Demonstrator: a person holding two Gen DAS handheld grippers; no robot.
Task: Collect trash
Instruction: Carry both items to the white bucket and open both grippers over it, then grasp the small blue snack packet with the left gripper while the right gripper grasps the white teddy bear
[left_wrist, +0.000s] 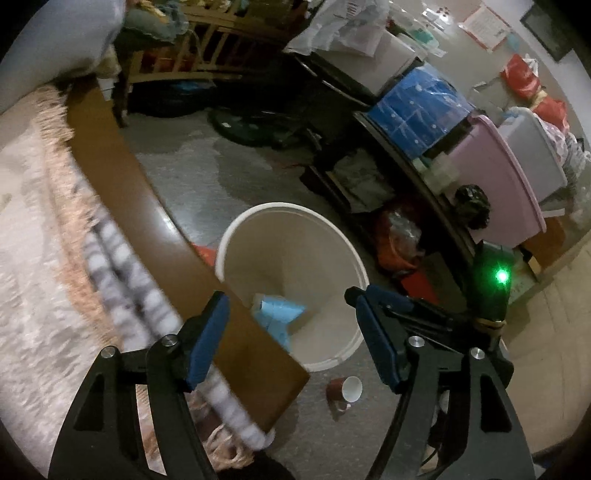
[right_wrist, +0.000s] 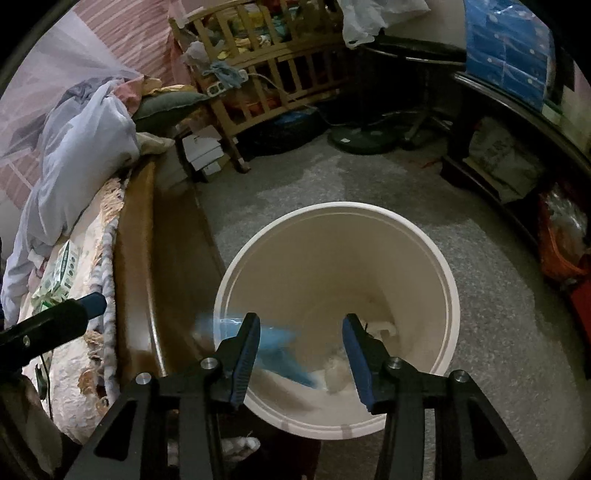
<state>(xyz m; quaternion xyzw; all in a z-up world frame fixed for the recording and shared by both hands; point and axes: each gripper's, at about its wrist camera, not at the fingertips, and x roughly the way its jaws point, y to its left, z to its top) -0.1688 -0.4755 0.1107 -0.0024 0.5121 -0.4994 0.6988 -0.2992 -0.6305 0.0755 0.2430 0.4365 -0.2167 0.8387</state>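
Note:
A white bucket (left_wrist: 258, 212) stands on the grey carpet beside the bed. A light blue wrapper (left_wrist: 280, 314) lies inside it. My left gripper (left_wrist: 286, 295) hovers over the bed's edge and the bucket, open, with nothing between its pads. In the right wrist view the bucket (right_wrist: 369, 206) is directly below my right gripper (right_wrist: 301, 319), which is open. A blurred blue wrapper (right_wrist: 280, 350) is inside the bucket under the jaws, free of both pads. Pale crumpled scraps (right_wrist: 338, 373) lie at the bottom. One finger of the left gripper (right_wrist: 92, 302) shows at the left edge.
The bed's brown wooden frame (left_wrist: 147, 206) runs along the bucket's left side. A red mug (left_wrist: 345, 391) lies tipped on the carpet nearby. A dark shelf (left_wrist: 406, 177) with boxes lines the right. A wooden crib (right_wrist: 266, 74) and a fan base (right_wrist: 362, 140) stand behind. A green carton (right_wrist: 61, 273) rests on the bed.

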